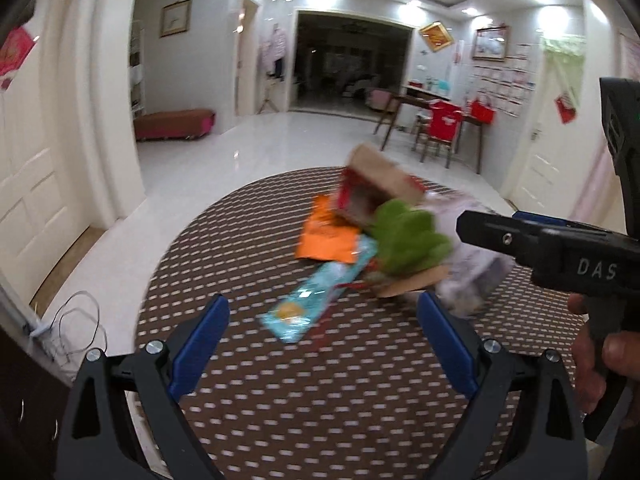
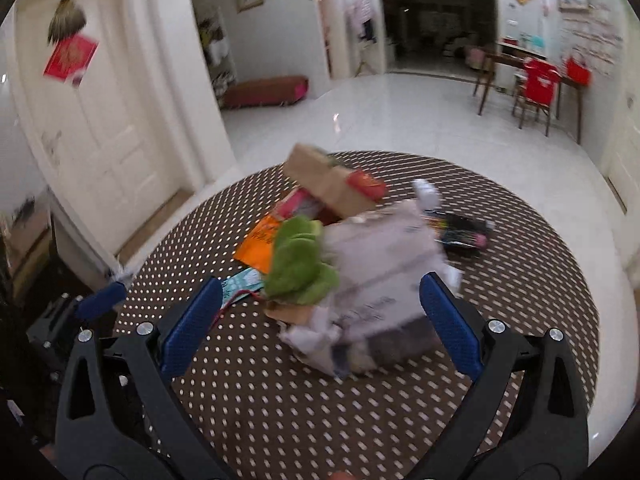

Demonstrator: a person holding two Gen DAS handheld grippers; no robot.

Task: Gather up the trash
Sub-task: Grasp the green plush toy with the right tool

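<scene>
Both gripper sets spread wide and empty, left gripper [image 1: 324, 316] and right gripper [image 2: 320, 300] poised over the heaped trash pile [image 2: 360, 248] mid-surface [image 1: 360, 420], probably squaring up around the white crumpled paper [image 2: 380, 264] for a first grab.

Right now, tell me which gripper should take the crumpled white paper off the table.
Right. The right gripper is open, with the crumpled white paper directly between its fingers. The left gripper is open too, but it faces the teal wrapper, with the paper off to its right.
</scene>
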